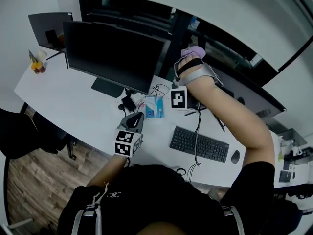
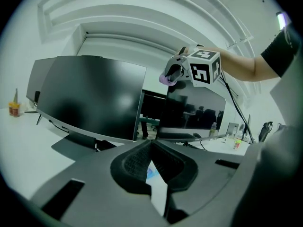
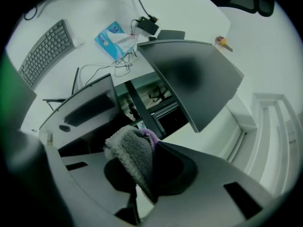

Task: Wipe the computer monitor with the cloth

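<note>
The monitor [image 1: 115, 53] stands dark and upright at the left. In front of its stand, the left gripper [image 1: 136, 117] hangs low over the desk [image 1: 63, 102], claw pressed together on nothing, probably held down there to leave the screen free. Up beside the monitor's top right corner, the right gripper [image 1: 190, 58] pinches the cloth [image 1: 194, 50], a wad bulging past the jaws, likely so fabric meets glass first. The cloth is clear of the screen; wiping has not started.
</note>
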A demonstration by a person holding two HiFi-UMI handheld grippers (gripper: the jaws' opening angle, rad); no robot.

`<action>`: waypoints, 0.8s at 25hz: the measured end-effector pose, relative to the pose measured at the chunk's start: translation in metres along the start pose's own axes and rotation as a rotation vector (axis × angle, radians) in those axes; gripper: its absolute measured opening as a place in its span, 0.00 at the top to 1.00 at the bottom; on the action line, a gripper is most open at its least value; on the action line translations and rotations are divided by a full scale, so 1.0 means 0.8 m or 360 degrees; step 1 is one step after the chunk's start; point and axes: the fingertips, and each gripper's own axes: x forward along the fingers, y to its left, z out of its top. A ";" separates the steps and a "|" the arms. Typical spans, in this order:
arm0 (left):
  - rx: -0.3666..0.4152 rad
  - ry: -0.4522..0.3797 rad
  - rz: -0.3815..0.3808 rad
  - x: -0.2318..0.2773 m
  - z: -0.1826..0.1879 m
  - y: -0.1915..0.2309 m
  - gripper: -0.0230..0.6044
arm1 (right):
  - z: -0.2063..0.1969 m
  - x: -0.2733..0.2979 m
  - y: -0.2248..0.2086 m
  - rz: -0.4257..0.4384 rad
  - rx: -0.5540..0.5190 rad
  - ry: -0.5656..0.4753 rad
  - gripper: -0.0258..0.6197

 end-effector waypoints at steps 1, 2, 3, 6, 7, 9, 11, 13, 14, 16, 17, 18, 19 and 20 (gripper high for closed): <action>-0.0005 -0.0001 0.0006 -0.001 -0.001 0.002 0.94 | 0.007 0.000 0.005 0.0027 -0.0043 -0.0003 0.86; -0.0010 -0.0001 0.0012 -0.002 -0.002 0.004 0.94 | 0.015 0.001 0.010 0.0051 -0.0075 -0.0010 0.86; -0.0015 -0.0001 0.0018 -0.003 -0.003 0.006 0.94 | 0.024 0.001 0.015 0.0073 -0.0090 -0.0026 0.86; -0.0028 0.0003 0.0029 -0.004 -0.006 0.011 0.94 | 0.060 0.003 0.036 0.0162 -0.0049 -0.0149 0.86; -0.0031 0.0005 0.0032 -0.004 -0.008 0.012 0.94 | 0.069 0.003 0.042 0.0182 -0.0058 -0.0170 0.86; -0.0034 0.0010 0.0038 -0.005 -0.010 0.016 0.94 | 0.083 0.006 0.052 0.0202 -0.0066 -0.0191 0.86; -0.0037 0.0019 0.0044 -0.005 -0.013 0.019 0.94 | 0.096 0.011 0.060 0.0211 -0.0062 -0.0207 0.86; -0.0039 0.0031 0.0054 -0.005 -0.016 0.022 0.94 | 0.106 0.015 0.065 0.0216 -0.0063 -0.0224 0.86; -0.0041 0.0037 0.0058 -0.005 -0.018 0.024 0.94 | 0.112 0.017 0.067 0.0223 -0.0060 -0.0235 0.86; -0.0046 0.0051 0.0064 -0.004 -0.021 0.028 0.94 | 0.126 0.022 0.075 0.0250 -0.0067 -0.0247 0.86; -0.0049 0.0057 0.0066 -0.004 -0.023 0.029 0.94 | 0.133 0.025 0.080 0.0263 -0.0071 -0.0251 0.86; -0.0051 0.0061 0.0068 -0.004 -0.024 0.030 0.94 | 0.140 0.028 0.085 0.0278 -0.0073 -0.0258 0.86; -0.0054 0.0065 0.0070 -0.005 -0.025 0.032 0.94 | 0.147 0.030 0.089 0.0295 -0.0074 -0.0267 0.86; -0.0056 0.0069 0.0074 -0.005 -0.027 0.035 0.94 | 0.155 0.032 0.093 0.0311 -0.0073 -0.0277 0.86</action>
